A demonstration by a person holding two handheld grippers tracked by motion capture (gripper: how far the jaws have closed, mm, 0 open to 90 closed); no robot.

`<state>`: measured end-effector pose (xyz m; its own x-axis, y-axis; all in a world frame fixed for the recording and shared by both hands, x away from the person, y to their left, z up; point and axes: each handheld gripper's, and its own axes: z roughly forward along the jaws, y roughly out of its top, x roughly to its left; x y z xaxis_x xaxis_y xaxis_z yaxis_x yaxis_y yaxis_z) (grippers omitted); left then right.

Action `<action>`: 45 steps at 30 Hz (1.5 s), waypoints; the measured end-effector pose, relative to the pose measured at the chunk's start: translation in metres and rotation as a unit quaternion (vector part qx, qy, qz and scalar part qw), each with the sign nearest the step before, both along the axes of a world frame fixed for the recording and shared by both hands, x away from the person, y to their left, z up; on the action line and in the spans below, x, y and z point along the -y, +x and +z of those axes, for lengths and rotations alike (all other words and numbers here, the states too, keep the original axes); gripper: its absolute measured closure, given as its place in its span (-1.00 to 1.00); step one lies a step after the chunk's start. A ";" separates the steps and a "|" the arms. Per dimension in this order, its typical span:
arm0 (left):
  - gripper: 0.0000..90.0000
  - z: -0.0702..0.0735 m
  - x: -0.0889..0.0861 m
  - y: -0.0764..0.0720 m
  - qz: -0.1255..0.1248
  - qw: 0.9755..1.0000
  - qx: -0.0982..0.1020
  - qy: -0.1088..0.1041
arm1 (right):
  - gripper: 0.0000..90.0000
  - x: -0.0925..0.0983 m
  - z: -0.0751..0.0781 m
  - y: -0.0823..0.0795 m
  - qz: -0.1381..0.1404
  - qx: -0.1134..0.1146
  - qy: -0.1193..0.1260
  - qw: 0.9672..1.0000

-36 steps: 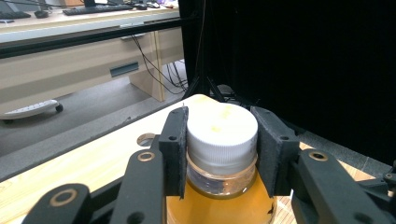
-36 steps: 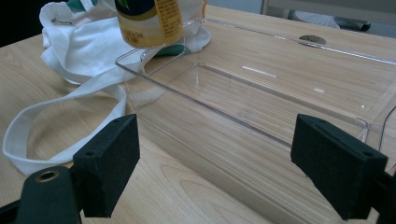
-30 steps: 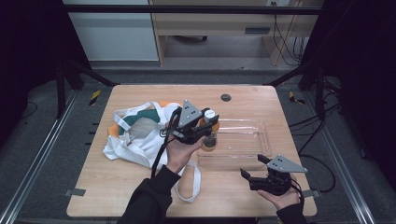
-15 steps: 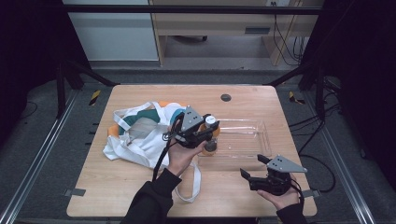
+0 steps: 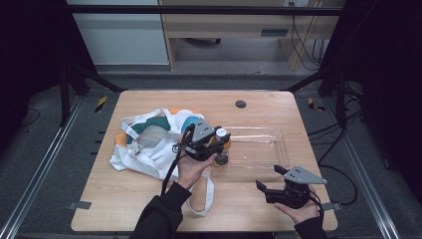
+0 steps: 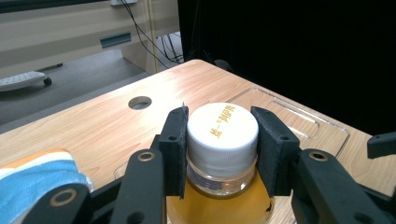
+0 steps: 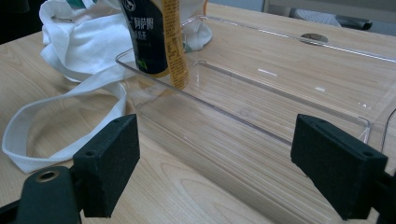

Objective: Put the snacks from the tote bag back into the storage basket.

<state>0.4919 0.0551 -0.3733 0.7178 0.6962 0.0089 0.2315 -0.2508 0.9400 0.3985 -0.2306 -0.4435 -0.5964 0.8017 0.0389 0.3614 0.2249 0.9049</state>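
- High view first: a second ago my left tool point(image 5: 217, 144) had the bottle point(image 5: 221, 147) up a bit higher over the near-left corner of the clear tray point(image 5: 259, 162). Now it's come down, and the bottle's base looks to be in that corner, or just about touching it.
- Left gripper view: the pads are pinching the bottle point(image 6: 223, 154) right at its white cap point(image 6: 223, 127), one on each side. Yellow drink below, bottle upright.
- My read: this is the set-down. Next is probably just letting go once it stands by itself, then back to the bag for more.
- Right tool point(image 5: 276, 185) sits spread wide and empty, parked near the table's front edge by the tray, same spot as a second ago.
- White tote bag point(image 5: 149, 147) lies crumpled left of the tray, strap trailing toward me, something orange and teal inside.
- Table point(image 5: 149, 209) is light wood with a round cable hole point(image 5: 241, 104) at the back. Room is dim, grey floor, pale cabinet and loose cables behind.
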 end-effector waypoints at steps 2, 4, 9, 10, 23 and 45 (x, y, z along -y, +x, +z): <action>0.31 -0.003 -0.001 0.000 -0.001 1.000 -0.003 0.001 | -0.65 0.000 0.000 0.000 0.000 0.000 0.000 1.000; 0.31 -0.005 -0.001 0.001 -0.001 1.000 -0.006 0.003 | -0.65 0.000 0.000 0.000 0.000 0.000 0.000 1.000; 0.31 -0.012 -0.002 0.001 -0.002 1.000 -0.012 0.008 | -0.65 0.000 0.000 0.000 0.000 0.000 0.000 1.000; 0.31 -0.013 -0.002 0.001 -0.003 1.000 -0.014 0.008 | -0.65 0.000 0.000 0.000 0.000 0.000 0.001 1.000; 0.31 -0.022 0.001 0.001 -0.007 1.000 -0.023 0.020 | -0.65 0.000 0.000 0.000 0.000 -0.001 0.000 1.000; 0.30 -0.028 0.002 -0.005 -0.009 1.000 -0.004 0.013 | -0.66 0.000 0.000 0.000 -0.002 -0.003 0.000 1.000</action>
